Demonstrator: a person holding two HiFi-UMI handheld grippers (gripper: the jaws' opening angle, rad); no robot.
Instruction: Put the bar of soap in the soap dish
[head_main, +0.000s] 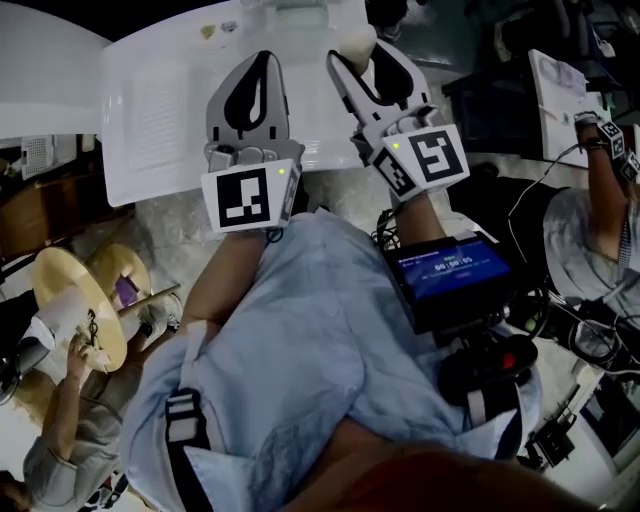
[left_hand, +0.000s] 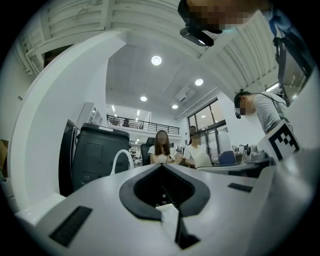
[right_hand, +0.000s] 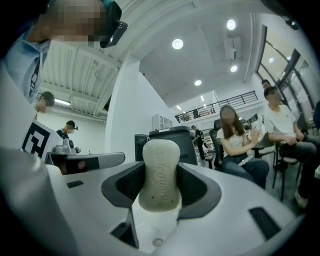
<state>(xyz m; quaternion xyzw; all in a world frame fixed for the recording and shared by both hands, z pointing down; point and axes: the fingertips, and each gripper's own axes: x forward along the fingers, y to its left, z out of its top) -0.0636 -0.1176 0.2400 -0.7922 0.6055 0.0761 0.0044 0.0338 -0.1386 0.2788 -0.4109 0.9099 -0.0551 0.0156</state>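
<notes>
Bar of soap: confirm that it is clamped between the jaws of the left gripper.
Not right: it is in the other gripper. The bar of soap is clamped between the jaws of the right gripper, as the right gripper view shows plainly. The left gripper has its jaws together with nothing between them.

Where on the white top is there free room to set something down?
Bare: the ribbed panel of the white top, left of the left gripper. Crowded: the middle, where both grippers stand, the right gripper holding the bar of soap.
</notes>
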